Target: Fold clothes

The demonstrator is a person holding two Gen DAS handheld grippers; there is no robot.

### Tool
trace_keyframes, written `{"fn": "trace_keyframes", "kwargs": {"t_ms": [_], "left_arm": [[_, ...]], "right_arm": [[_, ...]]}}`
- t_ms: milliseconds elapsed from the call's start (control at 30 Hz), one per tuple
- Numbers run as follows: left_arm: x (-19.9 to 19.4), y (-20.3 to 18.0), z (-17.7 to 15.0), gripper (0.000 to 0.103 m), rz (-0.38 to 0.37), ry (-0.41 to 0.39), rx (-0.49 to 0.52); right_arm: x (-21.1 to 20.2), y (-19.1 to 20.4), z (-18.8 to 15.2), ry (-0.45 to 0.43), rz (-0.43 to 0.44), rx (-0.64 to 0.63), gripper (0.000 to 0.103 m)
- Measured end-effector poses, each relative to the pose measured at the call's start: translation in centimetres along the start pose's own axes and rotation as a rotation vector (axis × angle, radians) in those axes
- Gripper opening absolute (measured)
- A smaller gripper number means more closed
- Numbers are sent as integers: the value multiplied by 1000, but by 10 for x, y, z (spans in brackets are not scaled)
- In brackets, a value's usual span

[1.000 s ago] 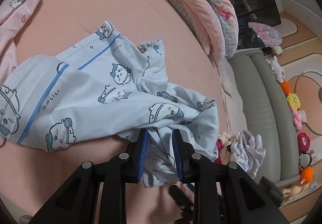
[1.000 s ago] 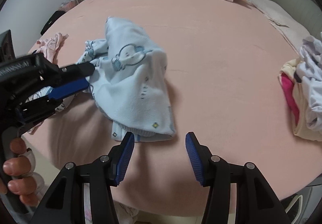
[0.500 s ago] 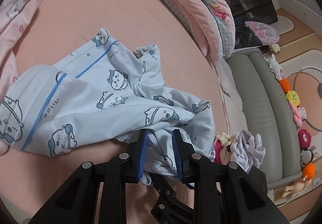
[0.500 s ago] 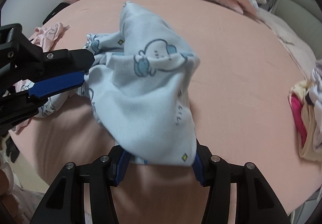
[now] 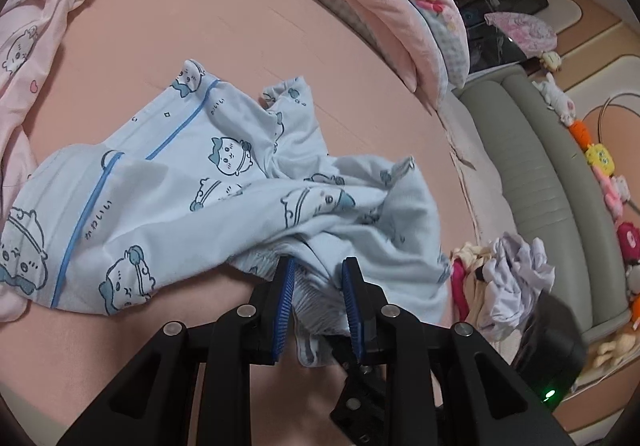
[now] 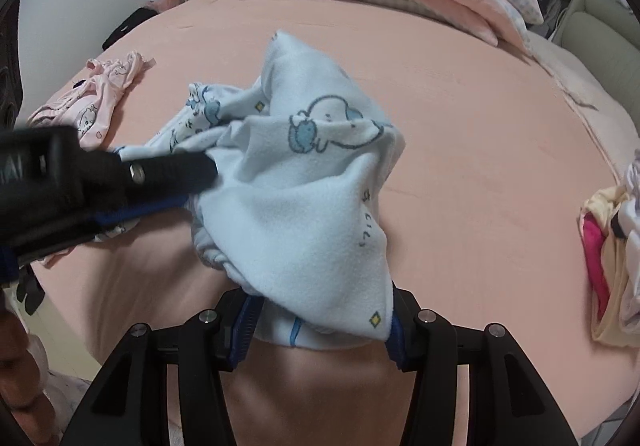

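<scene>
Pale-blue cartoon-print pajama top (image 5: 168,201) is sprawled across the middle of the pink bed (image 5: 256,29), one bunched end pinched in the left gripper (image 5: 316,302), another draped between the right gripper (image 6: 320,330) jaws, grip unclear.

A light-blue pajama garment (image 5: 168,201) printed with cartoon animals and blue piping lies crumpled mid-frame on the pink bed, its lower edge lifted.
</scene>
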State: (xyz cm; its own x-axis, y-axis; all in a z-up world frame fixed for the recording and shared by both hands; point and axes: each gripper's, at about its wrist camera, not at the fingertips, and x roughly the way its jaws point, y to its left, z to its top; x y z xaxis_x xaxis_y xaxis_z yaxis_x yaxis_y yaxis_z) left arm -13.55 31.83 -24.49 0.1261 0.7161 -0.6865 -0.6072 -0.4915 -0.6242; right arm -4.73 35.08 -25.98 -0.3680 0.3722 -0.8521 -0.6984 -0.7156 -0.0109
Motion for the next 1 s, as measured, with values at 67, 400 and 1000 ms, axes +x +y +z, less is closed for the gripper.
{"fn": "trace_keyframes", "kwargs": {"t_ms": [67, 400, 1000], "left_arm": [[-1, 1, 0, 22, 5, -6, -3], [-9, 17, 4, 64, 137, -56, -87], [13, -15, -8, 65, 214, 28, 147]], "right_arm": [[-1, 0, 3, -5, 16, -1, 36], [-18, -11, 17, -32, 31, 12, 23], [-39, -35, 62, -108, 45, 78, 22]]}}
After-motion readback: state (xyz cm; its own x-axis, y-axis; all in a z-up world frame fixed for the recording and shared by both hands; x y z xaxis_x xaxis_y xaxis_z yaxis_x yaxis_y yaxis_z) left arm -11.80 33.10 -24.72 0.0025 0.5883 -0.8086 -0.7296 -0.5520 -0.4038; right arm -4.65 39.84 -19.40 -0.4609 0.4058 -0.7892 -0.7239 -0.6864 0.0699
